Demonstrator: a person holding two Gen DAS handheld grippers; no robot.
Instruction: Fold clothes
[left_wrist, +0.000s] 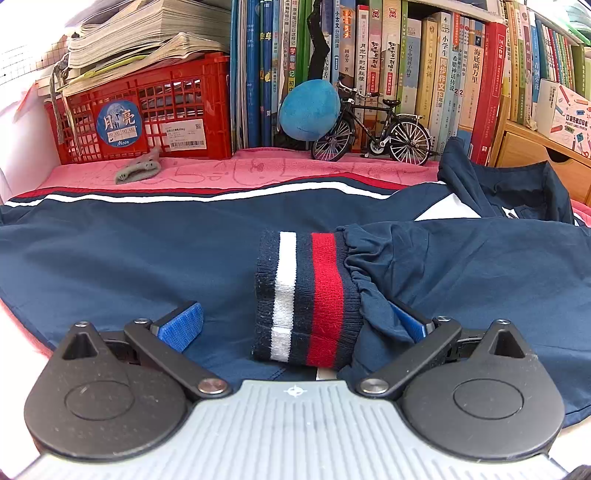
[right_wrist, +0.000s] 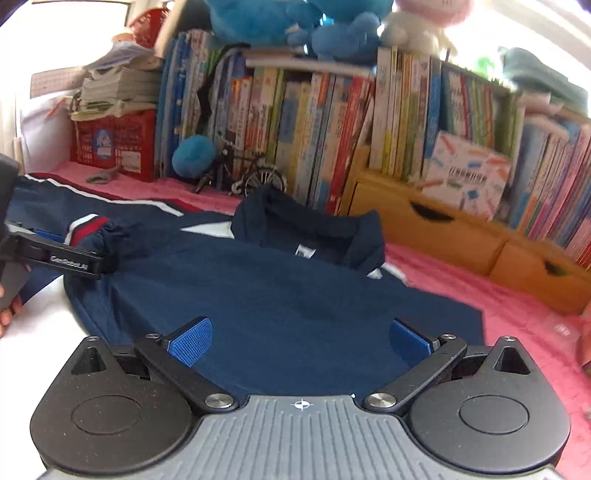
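Observation:
A navy jacket (left_wrist: 129, 251) with red and white stripes lies spread on a pink cloth (left_wrist: 258, 166). One sleeve is folded across its body, and the striped knit cuff (left_wrist: 306, 295) lies between the wide-apart jaws of my left gripper (left_wrist: 295, 326); the pads do not press on it. Sleeve fabric partly covers the right pad. In the right wrist view my right gripper (right_wrist: 301, 339) stands open low over the jacket's (right_wrist: 277, 288) plain navy part, with nothing held. The collar (right_wrist: 306, 229) lies beyond it. A finger (right_wrist: 74, 260) of the left gripper shows at the far left beside the cuff (right_wrist: 86, 229).
Along the back stand a red crate (left_wrist: 147, 110) with papers on it, a row of books (left_wrist: 406, 74), a blue plush ball (left_wrist: 308, 110), a model bicycle (left_wrist: 373, 133) and wooden drawers (right_wrist: 424, 229). A small grey rag (left_wrist: 138, 168) lies on the pink cloth.

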